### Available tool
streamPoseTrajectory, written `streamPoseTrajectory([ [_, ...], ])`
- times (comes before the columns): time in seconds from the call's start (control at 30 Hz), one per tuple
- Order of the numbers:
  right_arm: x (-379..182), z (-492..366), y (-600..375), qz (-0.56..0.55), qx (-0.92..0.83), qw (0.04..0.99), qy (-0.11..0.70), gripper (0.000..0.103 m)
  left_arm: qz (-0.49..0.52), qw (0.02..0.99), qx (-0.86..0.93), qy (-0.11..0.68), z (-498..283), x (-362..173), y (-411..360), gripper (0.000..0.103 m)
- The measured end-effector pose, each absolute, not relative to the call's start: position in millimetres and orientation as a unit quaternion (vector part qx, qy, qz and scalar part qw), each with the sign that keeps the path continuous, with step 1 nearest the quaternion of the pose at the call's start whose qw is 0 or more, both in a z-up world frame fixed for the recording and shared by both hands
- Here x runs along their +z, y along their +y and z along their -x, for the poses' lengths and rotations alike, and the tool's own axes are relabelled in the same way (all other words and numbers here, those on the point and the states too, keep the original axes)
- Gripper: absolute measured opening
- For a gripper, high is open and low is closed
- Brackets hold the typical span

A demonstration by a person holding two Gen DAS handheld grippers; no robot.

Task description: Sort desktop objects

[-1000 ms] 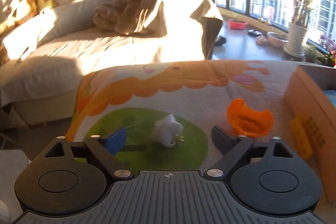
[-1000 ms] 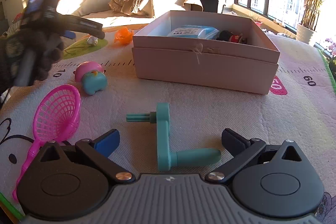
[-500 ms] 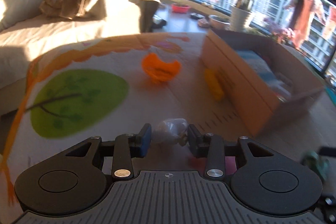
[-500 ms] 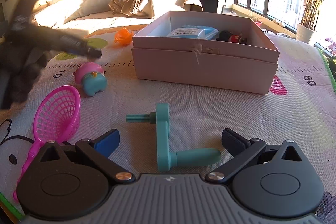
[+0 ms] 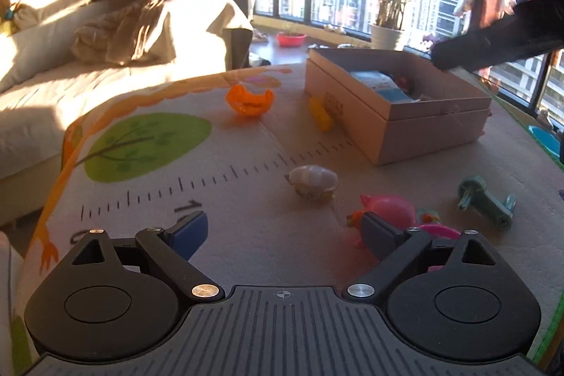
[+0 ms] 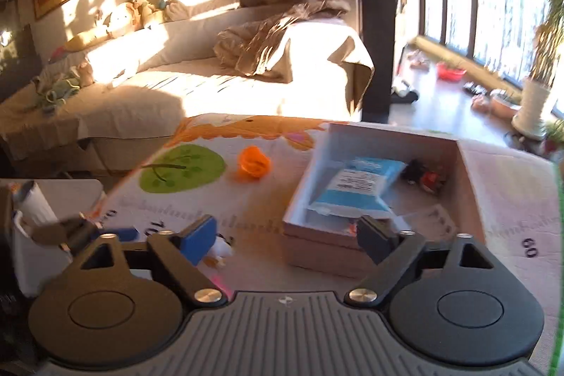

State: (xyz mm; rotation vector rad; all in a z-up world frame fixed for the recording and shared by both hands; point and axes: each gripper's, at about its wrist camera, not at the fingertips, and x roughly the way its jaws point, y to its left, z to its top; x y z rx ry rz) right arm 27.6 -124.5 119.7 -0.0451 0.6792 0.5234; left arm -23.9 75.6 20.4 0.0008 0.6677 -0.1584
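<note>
White toy: the small white toy [image 5: 312,180] is rounded and ridged, pale with an orange bit at its lower right edge. It lies on the play mat [image 5: 246,235], on the printed ruler marks, ahead of the left gripper and well short of the box. In the right wrist view a white-and-orange piece [image 6: 220,249] shows just behind the blue finger pad; whether it is the same toy cannot be told.

Box: the open cardboard box [image 5: 433,129] stands on the mat to the right of the toy. It holds a blue packet [image 6: 356,189] and a small dark and red object [image 6: 428,177] in its far corner.

Other toys: an orange cup-like piece [image 5: 250,99] sits near the green tree print; a yellow block [image 5: 320,115] lies against the box's near-left wall; a pink toy [image 5: 391,210] and a teal crank handle [image 5: 488,201] lie to the right of the white toy.

Left gripper: the left gripper [image 5: 285,233] is low over the mat, pointing at the white toy. Its jaws are spread wide with nothing between them.

Right gripper: the right gripper [image 6: 287,236] is raised above the near edge of the box, tilted down into it. Its jaws stand apart and hold nothing.
</note>
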Motion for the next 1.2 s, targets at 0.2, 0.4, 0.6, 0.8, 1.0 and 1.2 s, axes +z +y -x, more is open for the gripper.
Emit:
streamPoseTrajectory([
  [0.2, 117, -122, -36, 0.029, 0.272, 0.874, 0.401, 0.047, 0.075, 0.939, -0.073, 0.328, 24, 6, 91, 0.1],
  [0.4, 58, -202, 52, 0.094, 0.23, 0.861, 0.444, 0.057, 0.104, 0.937, -0.079, 0.324, 25, 4, 100, 0.102],
  [0.6, 26, -232, 71, 0.145, 0.199, 0.851, 0.463, 0.04, 0.106, 0.937, -0.082, 0.324, 23, 3, 99, 0.103],
  [0.8, 45, -190, 45, 0.15, 0.242, 0.818, 0.499, 0.035, 0.107, 0.937, -0.083, 0.323, 24, 3, 100, 0.103],
  [1.0, 94, -149, 8, 0.129, 0.26, 0.81, 0.51, 0.069, 0.094, 0.938, -0.077, 0.326, 23, 3, 96, 0.103],
  [1.2, 65, -202, 37, 0.245, 0.134, 0.838, 0.468, 0.011, 0.1, 0.937, -0.08, 0.325, 24, 2, 98, 0.103],
])
